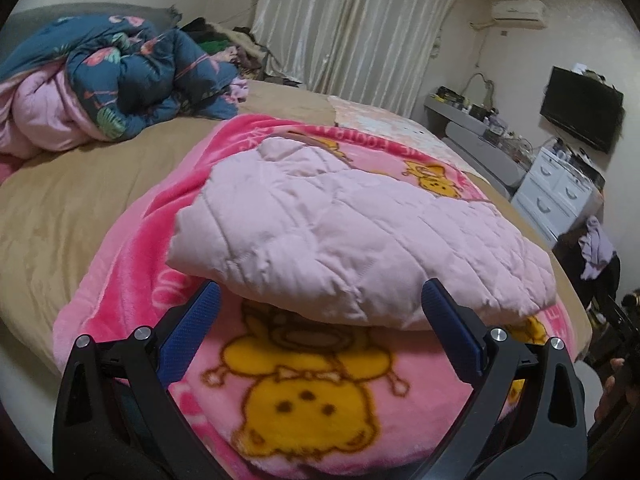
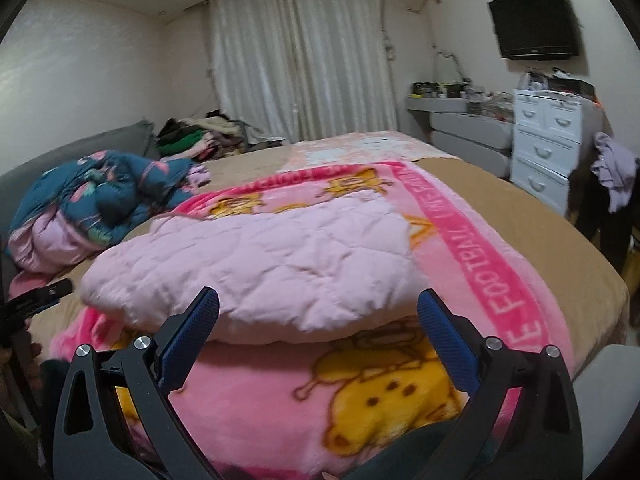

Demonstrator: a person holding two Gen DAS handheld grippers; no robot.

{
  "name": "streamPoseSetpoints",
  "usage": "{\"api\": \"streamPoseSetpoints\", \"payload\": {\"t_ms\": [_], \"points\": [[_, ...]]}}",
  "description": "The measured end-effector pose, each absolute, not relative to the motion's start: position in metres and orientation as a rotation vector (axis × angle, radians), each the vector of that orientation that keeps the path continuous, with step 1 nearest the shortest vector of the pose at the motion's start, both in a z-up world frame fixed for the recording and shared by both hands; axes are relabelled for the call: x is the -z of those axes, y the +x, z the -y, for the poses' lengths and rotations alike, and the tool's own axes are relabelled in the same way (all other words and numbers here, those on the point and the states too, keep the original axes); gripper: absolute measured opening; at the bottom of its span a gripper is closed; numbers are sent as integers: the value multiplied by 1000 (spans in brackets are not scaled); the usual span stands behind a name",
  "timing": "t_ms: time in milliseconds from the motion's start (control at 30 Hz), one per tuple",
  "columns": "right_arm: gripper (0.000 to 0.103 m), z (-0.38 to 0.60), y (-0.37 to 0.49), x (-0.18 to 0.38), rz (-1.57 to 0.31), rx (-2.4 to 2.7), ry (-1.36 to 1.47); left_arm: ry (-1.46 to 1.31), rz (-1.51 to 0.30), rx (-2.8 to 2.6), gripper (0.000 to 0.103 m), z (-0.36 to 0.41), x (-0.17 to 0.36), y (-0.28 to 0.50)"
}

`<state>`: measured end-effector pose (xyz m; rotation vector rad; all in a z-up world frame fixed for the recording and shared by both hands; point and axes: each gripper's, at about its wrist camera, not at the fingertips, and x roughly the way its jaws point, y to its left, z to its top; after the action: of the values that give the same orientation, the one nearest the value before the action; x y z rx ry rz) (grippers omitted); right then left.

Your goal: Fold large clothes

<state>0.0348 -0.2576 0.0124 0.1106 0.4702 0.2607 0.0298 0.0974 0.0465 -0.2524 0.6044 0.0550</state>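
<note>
Both black blue-padded grippers, left (image 1: pixel 320 320) & right (image 2: pixel 318 320), wide open, empty; folded pale-pink quilted garment (image 1: pixel 340 232) just ahead, long axis crosswise.

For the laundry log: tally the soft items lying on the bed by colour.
Pale pink quilted garment: 1
Hot pink cartoon blanket: 1
Dark blue floral quilt: 1
Total: 3, not counting the mixed clothes pile at the far side.

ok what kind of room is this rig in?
A home bedroom, most likely: a bed under a pink blanket with a folded quilted garment on it, a white dresser, and a wall TV.
</note>
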Motion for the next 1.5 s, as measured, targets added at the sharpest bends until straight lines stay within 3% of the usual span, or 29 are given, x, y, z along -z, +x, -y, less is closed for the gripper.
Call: {"api": "streamPoseSetpoints", "payload": {"t_ms": [533, 1500], "points": [[99, 185, 19, -2, -540, -370, -18, -182, -638, 9, 94, -55, -36, 19], [99, 183, 20, 2, -543, -368, -13, -130, -633, 3, 94, -41, -38, 13]]}}
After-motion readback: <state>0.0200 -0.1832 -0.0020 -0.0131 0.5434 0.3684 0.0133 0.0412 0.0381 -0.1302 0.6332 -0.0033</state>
